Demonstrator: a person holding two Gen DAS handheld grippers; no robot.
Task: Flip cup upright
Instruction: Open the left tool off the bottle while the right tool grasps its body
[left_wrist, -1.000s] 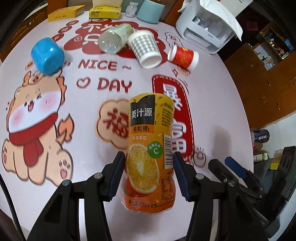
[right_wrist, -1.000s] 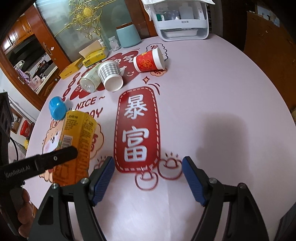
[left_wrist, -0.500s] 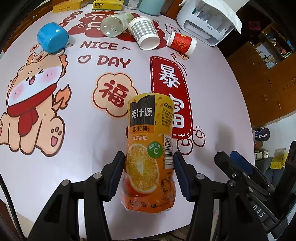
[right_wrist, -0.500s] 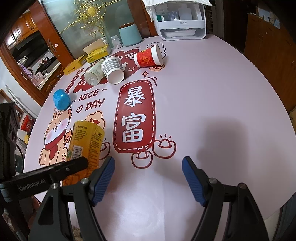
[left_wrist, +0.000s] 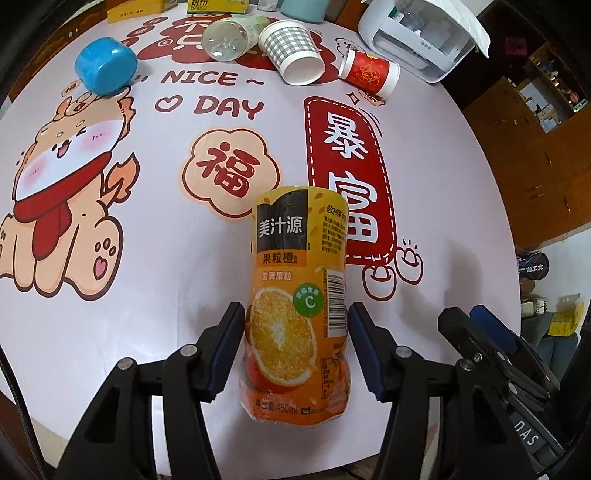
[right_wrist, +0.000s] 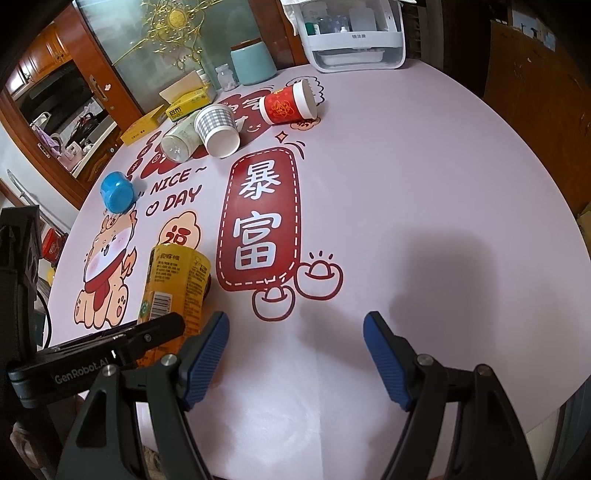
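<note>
Left gripper (left_wrist: 297, 349): blue pads closed against both sides of an orange juice bottle (left_wrist: 299, 295), gripping its lower half. The bottle is held between the fingers with its label facing the camera; whether its far end touches the table (left_wrist: 443, 155) cannot be told. In the right wrist view the same bottle (right_wrist: 177, 284) appears at lower left beside the left gripper's black finger.

Right gripper (right_wrist: 295, 354): fingers spread wide, nothing between them, positioned over bare tablecloth near the table's near edge.

Cups, all on their sides at the far end of the table, well apart from both grippers:
- red paper cup (left_wrist: 369, 72), mouth toward the right;
- grey checked paper cup (left_wrist: 295, 50), mouth toward the camera, just beside a clear plastic bottle (left_wrist: 231, 33);
- blue cup (left_wrist: 105, 66), lying alone at far left.

Nothing stands between the grippers and the cups. Behind them: yellow boxes (right_wrist: 188, 105), a teal canister (right_wrist: 253, 61), a white appliance (right_wrist: 354, 33).
</note>
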